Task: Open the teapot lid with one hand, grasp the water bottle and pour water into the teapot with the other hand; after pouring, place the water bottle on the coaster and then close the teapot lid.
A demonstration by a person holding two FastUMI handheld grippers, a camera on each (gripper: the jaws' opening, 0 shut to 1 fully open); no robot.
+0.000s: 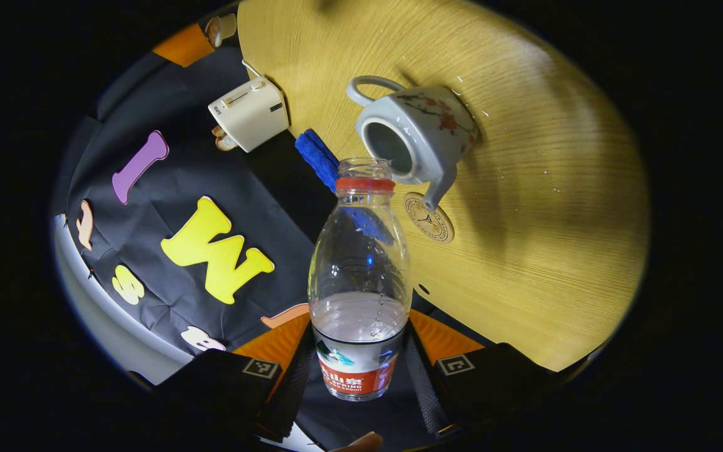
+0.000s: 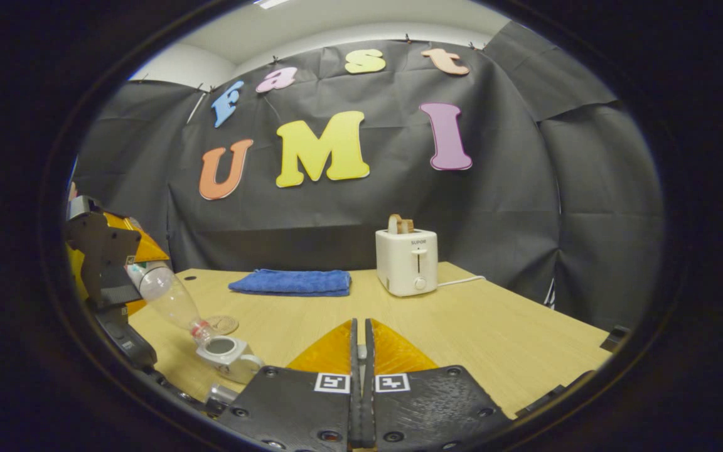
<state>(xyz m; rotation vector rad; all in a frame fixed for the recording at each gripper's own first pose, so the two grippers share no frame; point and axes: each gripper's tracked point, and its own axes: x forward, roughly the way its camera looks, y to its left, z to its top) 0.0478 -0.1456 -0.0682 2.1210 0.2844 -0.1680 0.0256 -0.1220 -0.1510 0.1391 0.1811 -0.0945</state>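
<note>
The left gripper (image 1: 361, 370), jaws clamped on the tilted water bottle (image 1: 360, 282), could splash past the teapot (image 1: 418, 135) at upper centre — the right gripper (image 2: 359, 351) sits pressed together, lid unseen.

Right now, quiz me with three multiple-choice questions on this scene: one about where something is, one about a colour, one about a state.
1. The coaster lies:
A on the table next to the teapot
B on the cloth
C under the water bottle
2. The cloth is:
A green
B white
C blue
3. The left tongs are:
A open and empty
B shut on the water bottle
C shut on the cloth
Answers:
1 A, it sits on the wood by the spout.
2 C, the folded fabric is blue.
3 B, both fingers press the bottle's lower part.
</note>
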